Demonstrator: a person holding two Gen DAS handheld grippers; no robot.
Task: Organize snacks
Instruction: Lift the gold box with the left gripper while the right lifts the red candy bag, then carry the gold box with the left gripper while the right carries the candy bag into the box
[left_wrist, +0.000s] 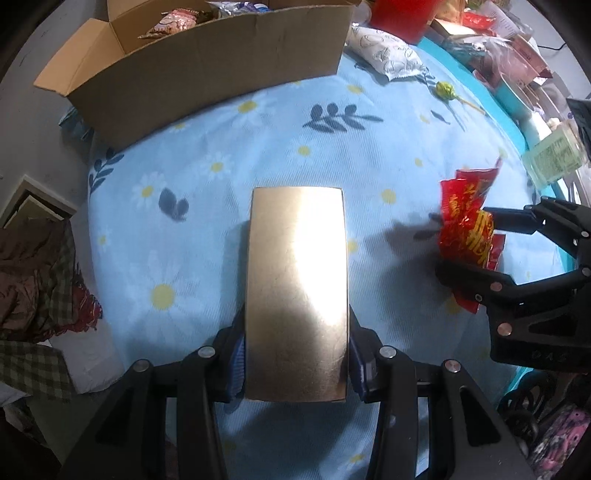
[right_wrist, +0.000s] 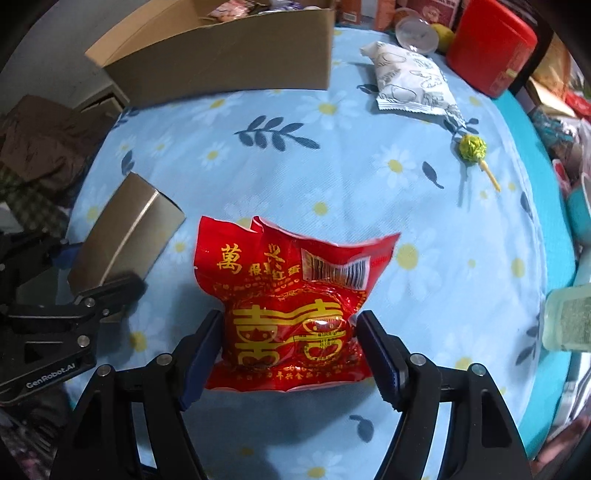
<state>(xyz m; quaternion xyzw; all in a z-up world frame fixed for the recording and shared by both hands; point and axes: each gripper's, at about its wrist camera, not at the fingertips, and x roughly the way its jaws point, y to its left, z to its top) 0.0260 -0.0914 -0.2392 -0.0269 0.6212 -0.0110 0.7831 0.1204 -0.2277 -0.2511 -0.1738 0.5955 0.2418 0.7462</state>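
My left gripper (left_wrist: 297, 363) is shut on a shiny gold box (left_wrist: 297, 291) and holds it above the blue flowered cloth (left_wrist: 221, 155). My right gripper (right_wrist: 290, 349) is shut on a red snack packet (right_wrist: 291, 306) with gold characters. The right gripper with the red packet (left_wrist: 467, 225) shows at the right of the left wrist view. The gold box (right_wrist: 125, 236) shows at the left of the right wrist view. An open cardboard box (left_wrist: 207, 66) with snacks inside stands at the far edge, and also shows in the right wrist view (right_wrist: 229, 62).
A white snack bag (right_wrist: 413, 83) and a green lollipop (right_wrist: 472, 147) lie on the cloth at the far right. A red tin (right_wrist: 491, 44) stands behind them. A pale green bottle (right_wrist: 569, 317) is at the right edge. Clothes (left_wrist: 37, 280) are piled at the left.
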